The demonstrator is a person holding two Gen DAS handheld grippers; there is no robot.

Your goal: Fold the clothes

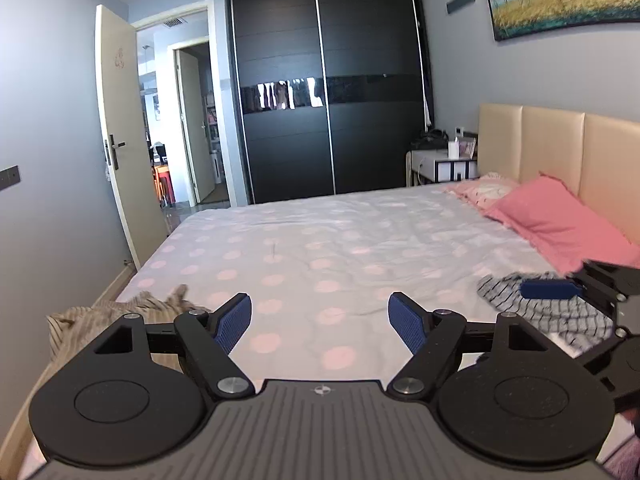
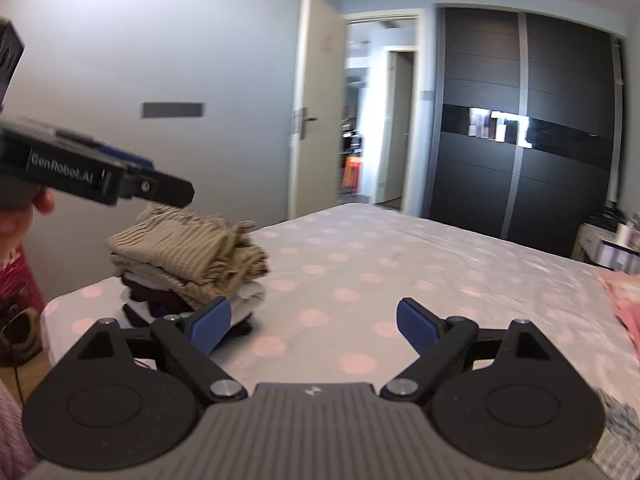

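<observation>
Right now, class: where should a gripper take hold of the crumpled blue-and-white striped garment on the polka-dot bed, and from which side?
Grip the crumpled blue-and-white striped garment at its raised outer edge, from above. It lies in a loose heap on the polka-dot bedsheet, so no collar or hem shows. The right gripper is open and nearest.

A white bedsheet [image 1: 340, 240] with pale pink dots, a tan striped folded garment [image 2: 180, 248], a pink pillow [image 1: 552, 216], a black wardrobe [image 1: 328, 92].

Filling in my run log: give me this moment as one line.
left gripper: open, empty | right gripper: open, empty | folded tan striped garment stack: bed corner | crumpled blue-white checked garment: unfolded on polka-dot bed
</observation>
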